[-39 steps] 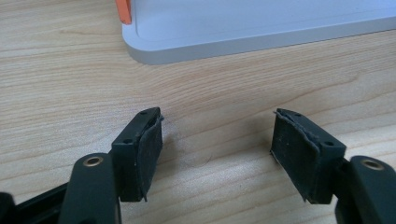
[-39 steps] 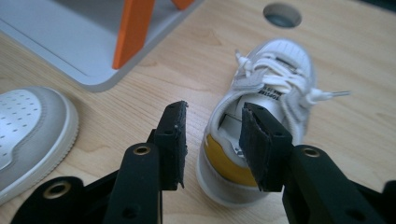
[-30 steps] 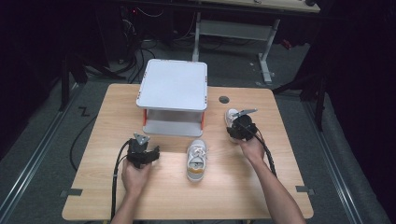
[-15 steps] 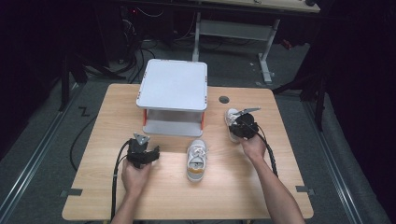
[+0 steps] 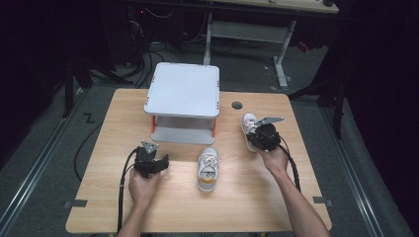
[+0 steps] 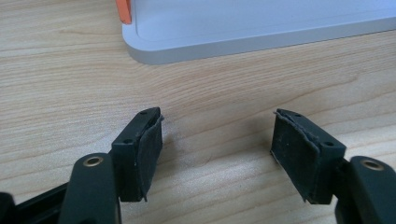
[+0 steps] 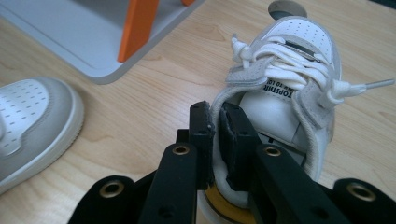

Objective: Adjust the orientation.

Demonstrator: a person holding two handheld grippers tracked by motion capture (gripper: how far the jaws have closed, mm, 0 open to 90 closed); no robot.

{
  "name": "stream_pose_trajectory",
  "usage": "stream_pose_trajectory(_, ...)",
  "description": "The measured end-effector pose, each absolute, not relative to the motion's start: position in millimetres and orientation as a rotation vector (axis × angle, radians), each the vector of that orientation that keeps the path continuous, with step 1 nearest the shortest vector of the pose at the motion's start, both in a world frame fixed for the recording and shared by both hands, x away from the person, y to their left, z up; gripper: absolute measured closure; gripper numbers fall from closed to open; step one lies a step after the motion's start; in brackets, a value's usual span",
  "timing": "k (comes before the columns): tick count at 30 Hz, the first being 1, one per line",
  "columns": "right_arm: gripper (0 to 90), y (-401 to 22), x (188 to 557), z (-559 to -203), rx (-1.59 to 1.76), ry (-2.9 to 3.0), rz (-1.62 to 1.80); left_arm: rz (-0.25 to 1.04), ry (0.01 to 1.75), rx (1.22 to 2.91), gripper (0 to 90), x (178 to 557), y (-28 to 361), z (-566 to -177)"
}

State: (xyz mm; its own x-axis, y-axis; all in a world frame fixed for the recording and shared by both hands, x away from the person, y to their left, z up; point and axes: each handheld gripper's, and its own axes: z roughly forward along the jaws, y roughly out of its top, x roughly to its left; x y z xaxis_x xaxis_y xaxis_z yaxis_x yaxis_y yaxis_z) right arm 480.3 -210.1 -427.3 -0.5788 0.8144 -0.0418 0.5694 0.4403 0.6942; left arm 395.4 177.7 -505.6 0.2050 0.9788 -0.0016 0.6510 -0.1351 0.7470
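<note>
I read the right gripper (image 7: 215, 123) as clamped: its fingers (image 7: 201, 135) pinch the heel collar of a white sneaker (image 7: 285, 88), one pad outside the collar and the other inside the opening. From the high view this sneaker (image 5: 248, 122) sits near the desk's right edge, largely covered by the gripper (image 5: 262, 136) and my right hand (image 5: 273, 158); only its toe end is exposed there. The right gripper view cuts off the heel and sole below the fingers, apart from a sliver of yellow-orange sole.

The left gripper (image 6: 217, 140) rests low over the bare desk (image 6: 60, 84), fingers (image 6: 148, 144) spread wide with nothing between them. From above, my left hand (image 5: 143, 185) holds it (image 5: 150, 160) on the near left of the desk (image 5: 99, 197), with its cable trailing toward the near edge.

A second white sneaker (image 5: 208, 169) lies mid-desk, toe toward the rack, between the two grippers and touching neither. In the right gripper view only its toe (image 7: 32, 121) is in frame.

A two-tier white rack (image 5: 183, 101) with orange posts (image 7: 137, 28) stands at the far centre of the desk. Its upper shelf hides most of the lower one from above. The left gripper view crops it to the lower tray's edge (image 6: 261, 32).

A dark round hole (image 5: 237, 105) in the desk lies just beyond the held sneaker.
</note>
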Motion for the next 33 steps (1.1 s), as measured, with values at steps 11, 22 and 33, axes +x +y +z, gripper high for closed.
stream_pose_trajectory(11, 83.8, -212.0, 446.5, -415.4, 1.117, 2.351, 0.955, 0.677, 1.514, 1.862, 33.7, 395.4, 177.7, -505.7)
stream_pose_trajectory(22, 83.7, -215.0, 407.5, -421.0, 1.124, 2.392, 0.981, 0.678, 1.514, 1.863, 33.7, 395.4, 177.6, -505.6)
stream_pose_trajectory(33, 83.4, -195.8, 372.3, -428.8, 1.051, 2.457, 0.950, 0.678, 1.513, 1.864, 34.0, 395.5, 178.0, -505.6)
